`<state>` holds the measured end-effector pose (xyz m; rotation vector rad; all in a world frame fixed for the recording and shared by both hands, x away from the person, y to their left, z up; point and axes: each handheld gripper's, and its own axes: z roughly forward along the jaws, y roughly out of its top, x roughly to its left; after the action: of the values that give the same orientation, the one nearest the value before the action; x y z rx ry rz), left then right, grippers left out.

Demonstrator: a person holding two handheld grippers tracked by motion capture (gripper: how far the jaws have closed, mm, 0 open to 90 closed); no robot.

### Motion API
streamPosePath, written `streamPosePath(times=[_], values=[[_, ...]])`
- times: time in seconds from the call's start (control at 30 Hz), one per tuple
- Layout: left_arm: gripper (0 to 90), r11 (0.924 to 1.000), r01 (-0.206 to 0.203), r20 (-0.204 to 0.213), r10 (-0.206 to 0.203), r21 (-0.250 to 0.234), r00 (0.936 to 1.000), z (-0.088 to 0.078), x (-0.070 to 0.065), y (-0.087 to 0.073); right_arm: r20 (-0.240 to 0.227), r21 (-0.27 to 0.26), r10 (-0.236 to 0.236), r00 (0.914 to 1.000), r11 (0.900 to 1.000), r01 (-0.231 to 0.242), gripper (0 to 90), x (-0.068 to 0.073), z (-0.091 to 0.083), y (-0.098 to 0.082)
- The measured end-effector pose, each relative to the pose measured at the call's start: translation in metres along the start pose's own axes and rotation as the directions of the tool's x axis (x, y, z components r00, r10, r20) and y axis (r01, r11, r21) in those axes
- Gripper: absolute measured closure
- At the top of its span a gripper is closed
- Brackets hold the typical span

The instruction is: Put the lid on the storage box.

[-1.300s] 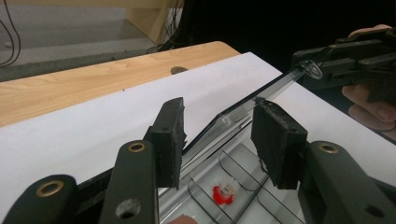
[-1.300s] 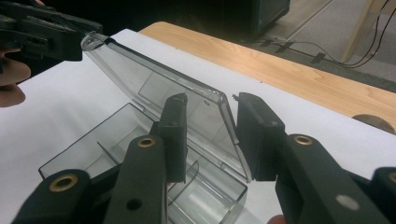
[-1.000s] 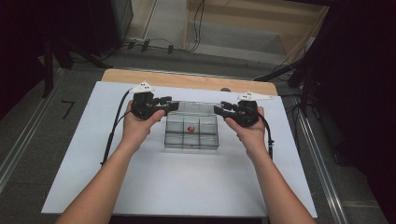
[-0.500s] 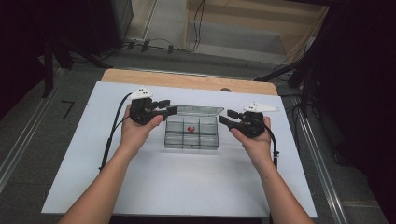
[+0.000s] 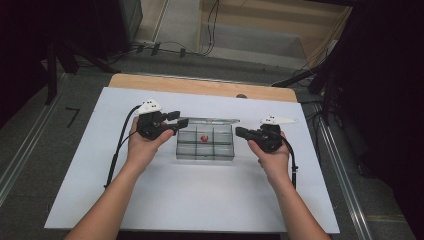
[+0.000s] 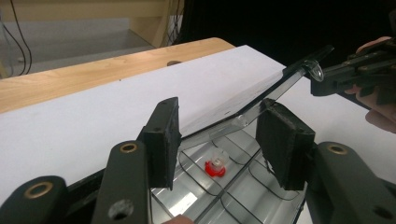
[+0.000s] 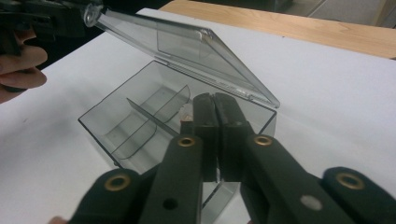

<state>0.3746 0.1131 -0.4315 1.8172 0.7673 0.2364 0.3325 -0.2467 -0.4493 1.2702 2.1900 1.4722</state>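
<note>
High view: a clear compartment box (image 5: 205, 145) is seen mid-bench, a small red part (image 5: 204, 138) inside, its lid (image 5: 210, 120) raised.

Left gripper view: the left claw (image 6: 219, 140) is seen half open around the lid's edge.

Right gripper view: the right claw (image 7: 215, 109), just closed, is seen shut, empty, beside the box.

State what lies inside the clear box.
The clear box has divided compartments; one holds a small red piece, the others showing look empty. In the right gripper view, the shut right gripper covers some compartments.
</note>
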Motion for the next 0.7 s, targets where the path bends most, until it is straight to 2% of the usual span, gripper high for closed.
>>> streamPosePath(times=[0.13,0.33,0.43,0.63,0.7], values=[[48.4,1.0,-0.002,-0.005,0.002,0.0,1.0,-0.002,-0.001,-0.003,-0.012,0.002,-0.003,0.9999,1.0,0.003,88.0,0.002,0.0,0.002],[46.1,0.9998,0.021,0.006,-0.021,0.0,0.9998,-0.004,-0.002,-0.009,-0.018,-0.01,-0.001,0.9998,1.0,0.001,88.0,0.003,-0.003,0.006],[39.7,0.9996,0.028,-0.008,-0.028,0.002,0.9996,-0.007,-0.004,-0.011,-0.022,-0.001,-0.005,0.9997,1.0,0.005,88.0,0.004,-0.003,0.005],[39.1,0.9999,-0.002,-0.003,0.002,-0.013,1.0,-0.021,-0.014,-0.014,-0.018,0.0,-0.028,0.9994,1.0,0.028,88.0,0.008,-0.004,0.002],[42.3,0.9998,-0.002,0.004,0.002,-0.019,1.0,-0.026,-0.017,-0.018,-0.024,-0.002,-0.028,0.9993,1.0,0.028,88.0,0.008,-0.005,0.001]])
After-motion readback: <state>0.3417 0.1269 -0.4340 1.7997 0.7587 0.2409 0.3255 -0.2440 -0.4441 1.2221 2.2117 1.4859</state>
